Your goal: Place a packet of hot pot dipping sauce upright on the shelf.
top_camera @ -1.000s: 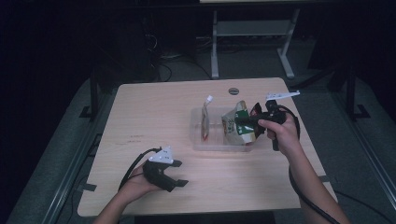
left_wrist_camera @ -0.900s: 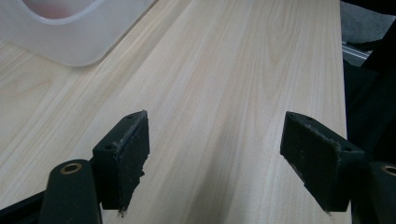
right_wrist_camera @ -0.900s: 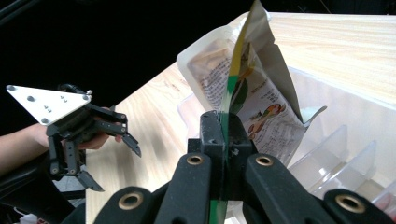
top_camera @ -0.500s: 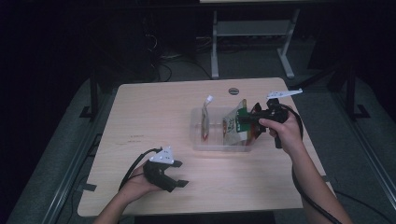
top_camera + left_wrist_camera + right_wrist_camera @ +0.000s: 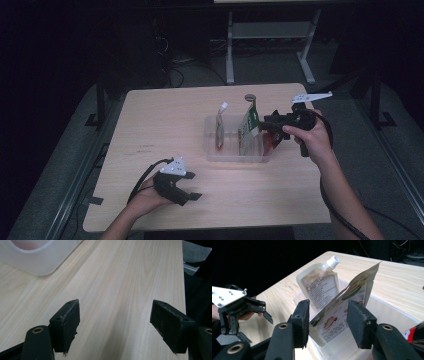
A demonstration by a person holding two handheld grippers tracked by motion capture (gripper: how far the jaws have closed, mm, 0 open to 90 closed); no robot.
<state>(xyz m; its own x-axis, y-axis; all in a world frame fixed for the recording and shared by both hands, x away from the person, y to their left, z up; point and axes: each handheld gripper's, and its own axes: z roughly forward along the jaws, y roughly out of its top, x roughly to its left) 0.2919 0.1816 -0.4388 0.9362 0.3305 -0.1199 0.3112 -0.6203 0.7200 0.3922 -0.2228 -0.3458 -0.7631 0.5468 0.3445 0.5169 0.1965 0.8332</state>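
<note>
A clear, rounded-corner plastic tub point(image 5: 235, 152) sits on a pale wood-grain counter point(image 5: 165, 125), right of its middle, holding three soft packs. A flat printed green-and-white foil pouch point(image 5: 342, 312) stands on edge in the tub and leans, its top corner highest. Behind it in the right gripper view stands a cream spouted pouch with a white screw cap point(image 5: 319, 287), small print covering its face. A glossy red packet point(image 5: 270, 141) lies at the tub's right end, just under the right gripper.

The right gripper point(image 5: 328, 322), matte black with a grey three-cornered plate on top, is held level over the tub's right end by a hand point(image 5: 307, 137) reaching in from the counter's right side, cable trailing down the forearm. Its jaws have just been opening and now stand apart on either side of the printed pouch's lower edge; gaps show between pads and foil, so the pouch stands free between them.

The left gripper point(image 5: 115, 325) rests low near the counter's front edge, well apart from the tub, cradled in a hand point(image 5: 145, 197) coming from below. Its rough, worn black pads point(image 5: 68, 320) are spread wide over bare wood with nothing between them, and a frosted corner of the tub shows beyond.
</note>
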